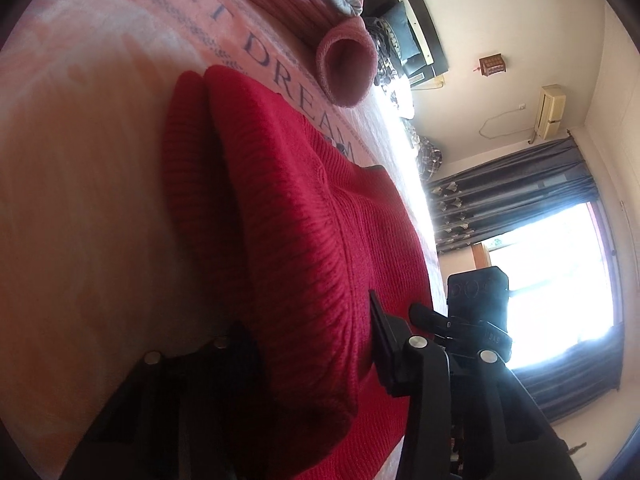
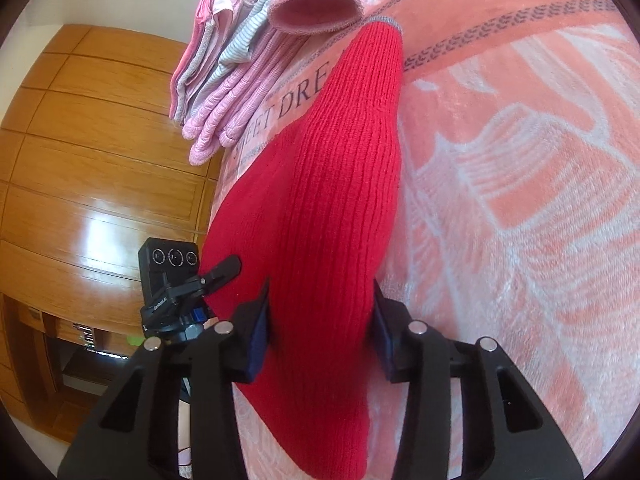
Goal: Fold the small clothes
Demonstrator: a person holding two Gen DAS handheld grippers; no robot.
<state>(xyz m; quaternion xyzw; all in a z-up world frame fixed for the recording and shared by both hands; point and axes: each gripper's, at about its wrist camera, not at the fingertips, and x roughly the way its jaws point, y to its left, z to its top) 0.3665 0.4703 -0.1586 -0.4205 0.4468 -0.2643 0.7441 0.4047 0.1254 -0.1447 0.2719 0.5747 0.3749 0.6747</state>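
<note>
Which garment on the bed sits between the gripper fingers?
The red ribbed knit garment, held by both grippers; the pink fleece cuff and folded pink stack lie beyond, untouched.

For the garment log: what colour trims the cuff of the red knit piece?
Grey: a thin band edges the red ribbed knit garment's cuff, clearest in the right wrist view.

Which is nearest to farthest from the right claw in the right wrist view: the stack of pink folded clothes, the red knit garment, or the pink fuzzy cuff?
1. Red knit garment, running between the right claw fingers.
2. Pink fuzzy cuff, just beyond the garment's far end.
3. Stack of pink folded clothes, up and left at the bed's edge; close to the cuff in range, so this order is tentative.
</note>
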